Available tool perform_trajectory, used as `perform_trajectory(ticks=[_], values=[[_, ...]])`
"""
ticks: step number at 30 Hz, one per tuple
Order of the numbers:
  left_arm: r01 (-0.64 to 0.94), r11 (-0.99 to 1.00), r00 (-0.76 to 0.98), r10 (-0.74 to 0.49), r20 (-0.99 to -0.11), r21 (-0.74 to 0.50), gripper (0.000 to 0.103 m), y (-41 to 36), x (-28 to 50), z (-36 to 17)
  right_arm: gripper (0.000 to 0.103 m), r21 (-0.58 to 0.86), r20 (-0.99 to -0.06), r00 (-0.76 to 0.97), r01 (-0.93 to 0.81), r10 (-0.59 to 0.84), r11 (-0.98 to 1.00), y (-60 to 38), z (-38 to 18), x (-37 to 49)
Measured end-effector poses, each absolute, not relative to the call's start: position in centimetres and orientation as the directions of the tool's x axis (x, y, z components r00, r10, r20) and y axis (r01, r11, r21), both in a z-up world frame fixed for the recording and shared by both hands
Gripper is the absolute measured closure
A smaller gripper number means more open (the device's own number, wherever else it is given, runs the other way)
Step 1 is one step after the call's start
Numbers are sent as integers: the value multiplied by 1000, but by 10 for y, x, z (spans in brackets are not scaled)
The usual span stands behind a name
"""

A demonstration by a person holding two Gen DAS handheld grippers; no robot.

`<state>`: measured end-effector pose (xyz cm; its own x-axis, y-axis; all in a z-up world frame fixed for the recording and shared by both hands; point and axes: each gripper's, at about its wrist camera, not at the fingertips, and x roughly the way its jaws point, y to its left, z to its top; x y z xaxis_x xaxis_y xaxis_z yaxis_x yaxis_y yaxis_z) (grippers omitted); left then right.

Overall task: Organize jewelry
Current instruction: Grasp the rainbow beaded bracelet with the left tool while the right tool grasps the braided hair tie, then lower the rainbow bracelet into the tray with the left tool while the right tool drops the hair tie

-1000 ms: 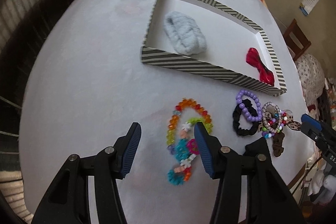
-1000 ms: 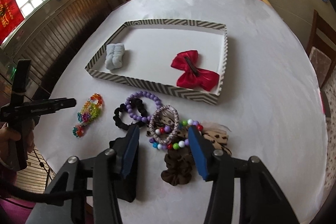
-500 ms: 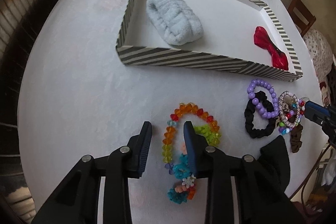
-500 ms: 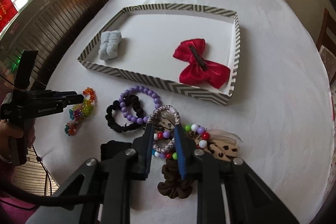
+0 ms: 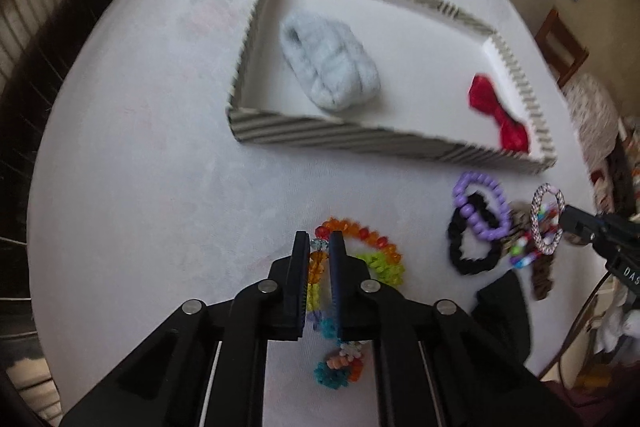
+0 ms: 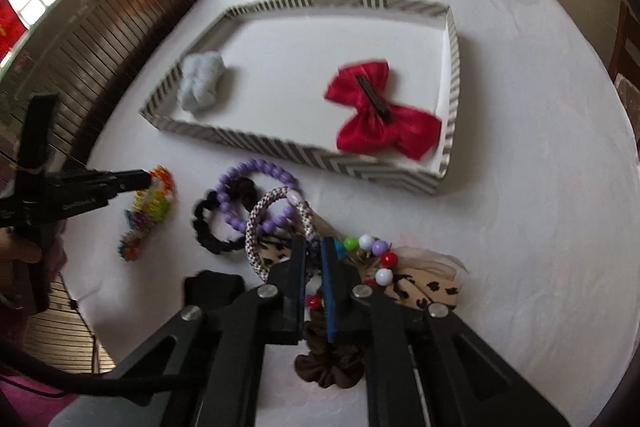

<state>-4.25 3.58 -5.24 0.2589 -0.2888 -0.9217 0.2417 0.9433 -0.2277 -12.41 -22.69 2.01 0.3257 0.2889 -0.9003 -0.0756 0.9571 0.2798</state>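
The left tongs (image 5: 319, 247) are closed on the rainbow bead bracelet (image 5: 360, 259) lying on the tabletop (image 5: 140, 167); the right tongs (image 6: 313, 247) pinch the braided hair band (image 6: 276, 227), lifting it from the pile. Both appear light and limp, the beads probably slippery, so a grip across the strand suits. The striped tray (image 6: 280, 143) stands just beyond.

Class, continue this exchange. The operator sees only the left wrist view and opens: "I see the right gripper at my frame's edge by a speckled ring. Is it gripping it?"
Observer: Yes. The right gripper is shut on the speckled ring.
Operator: My left gripper is shut on the rainbow bracelet. Is the red bow in the tray plain?
Observer: No, the bow has a dark clip across its middle.
Operator: What is behind the pile?
Observer: A leopard-print bow, beside the beads.
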Motion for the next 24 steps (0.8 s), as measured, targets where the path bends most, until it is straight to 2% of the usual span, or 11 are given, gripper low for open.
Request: perform_trajectory(ticks=[9,18,24], values=[[264,932,347,-331,-878,-247,103,37,-43,5,96,299,-857,411,-97,312,949,-229,66,-120],[337,918,442,-350,-826,-209,103,20,-18,60,96,279,-842,456,-87,287,956,-234,76,-92],[378,903,457,-372,-808,-202,103,-17,12,65,96,239,-859,450,-72,245,968,-240,68,-59]])
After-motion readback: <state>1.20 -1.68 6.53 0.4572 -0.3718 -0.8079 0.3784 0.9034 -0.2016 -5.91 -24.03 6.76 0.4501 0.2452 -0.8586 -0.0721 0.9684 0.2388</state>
